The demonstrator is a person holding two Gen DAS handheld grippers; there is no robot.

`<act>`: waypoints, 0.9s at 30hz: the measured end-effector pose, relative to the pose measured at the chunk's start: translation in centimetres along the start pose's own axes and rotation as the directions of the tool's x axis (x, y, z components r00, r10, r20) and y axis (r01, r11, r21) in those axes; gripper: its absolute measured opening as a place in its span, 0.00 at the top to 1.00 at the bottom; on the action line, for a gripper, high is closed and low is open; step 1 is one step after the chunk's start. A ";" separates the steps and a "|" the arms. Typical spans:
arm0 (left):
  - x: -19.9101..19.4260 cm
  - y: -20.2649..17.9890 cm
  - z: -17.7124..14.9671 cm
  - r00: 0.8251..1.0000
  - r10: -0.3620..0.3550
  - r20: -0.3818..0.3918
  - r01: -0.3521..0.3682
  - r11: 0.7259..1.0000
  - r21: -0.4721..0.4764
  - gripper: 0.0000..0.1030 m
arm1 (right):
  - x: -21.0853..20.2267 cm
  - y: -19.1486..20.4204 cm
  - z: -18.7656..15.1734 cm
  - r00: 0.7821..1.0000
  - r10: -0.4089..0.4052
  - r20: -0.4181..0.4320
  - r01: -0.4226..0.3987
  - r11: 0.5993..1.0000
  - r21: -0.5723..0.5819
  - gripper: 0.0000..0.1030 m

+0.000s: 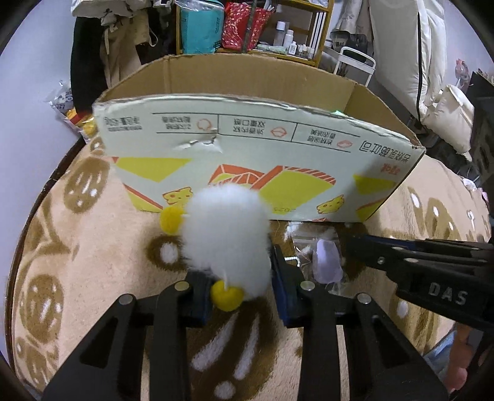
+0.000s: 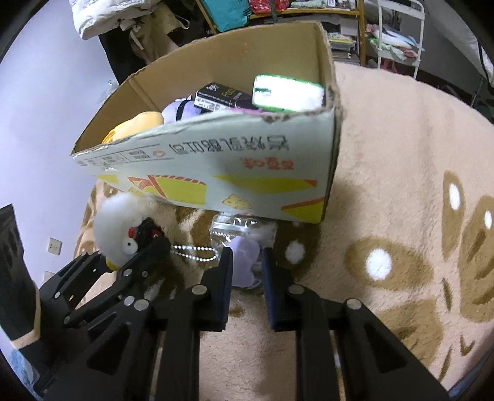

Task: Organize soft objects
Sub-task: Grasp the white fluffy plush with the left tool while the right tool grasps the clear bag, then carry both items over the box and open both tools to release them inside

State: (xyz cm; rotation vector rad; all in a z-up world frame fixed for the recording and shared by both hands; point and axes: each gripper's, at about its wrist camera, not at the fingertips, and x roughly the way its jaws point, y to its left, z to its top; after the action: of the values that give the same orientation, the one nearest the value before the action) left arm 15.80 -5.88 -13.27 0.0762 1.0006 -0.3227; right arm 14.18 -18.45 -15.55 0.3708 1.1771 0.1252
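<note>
My left gripper (image 1: 239,262) is shut on a white fluffy plush toy (image 1: 225,234) with yellow pom-pom feet, held in front of the cardboard box (image 1: 247,148). The toy also shows in the right wrist view (image 2: 120,228) with a bead chain (image 2: 194,251). My right gripper (image 2: 247,262) has its jaws around a small lavender plush in a clear plastic bag (image 2: 244,262) lying on the blanket at the foot of the box (image 2: 216,172). That bagged plush also shows in the left wrist view (image 1: 327,262), with the right gripper (image 1: 345,237) reaching it from the right.
The box holds a yellow plush (image 2: 136,126), a purple plush (image 2: 176,109), a black carton (image 2: 219,94) and a white-green pack (image 2: 287,94). A beige blanket with brown patterns (image 2: 401,185) covers the surface. Shelves and hanging clothes (image 1: 247,27) stand behind.
</note>
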 end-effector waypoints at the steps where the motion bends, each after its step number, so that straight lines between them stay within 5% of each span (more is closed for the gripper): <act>1: -0.2 0.1 -0.1 1.000 0.008 0.001 -0.008 1.000 -0.002 0.69 | 0.3 -0.1 0.0 1.000 0.006 -0.007 -0.006 1.000 0.006 0.80; 4: -0.5 0.3 -0.3 0.999 0.038 0.002 -0.038 0.999 -0.006 0.69 | 0.8 -0.3 -0.1 1.000 -0.011 -0.020 0.011 1.000 0.014 0.80; 9: -1.0 1.1 -0.4 0.999 0.053 0.005 -0.053 0.998 -0.026 0.69 | 1.5 -0.8 0.0 0.999 0.016 -0.028 -0.014 0.998 0.058 0.50; 22: -0.6 2.1 -0.8 0.996 0.094 -0.007 -0.094 0.995 -0.037 0.69 | 5.6 0.8 0.4 0.997 -0.060 -0.052 0.061 0.998 0.014 0.44; 27: -0.6 2.6 -0.9 0.995 0.100 -0.011 -0.100 0.993 -0.060 0.69 | 6.0 2.9 0.1 0.986 -0.161 -0.035 0.158 0.984 -0.087 0.53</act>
State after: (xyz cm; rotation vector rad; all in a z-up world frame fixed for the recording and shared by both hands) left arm 15.54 -3.03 -13.50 0.0725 1.0105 -0.2005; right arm 16.83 -14.01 -19.82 0.1997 1.2340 0.0426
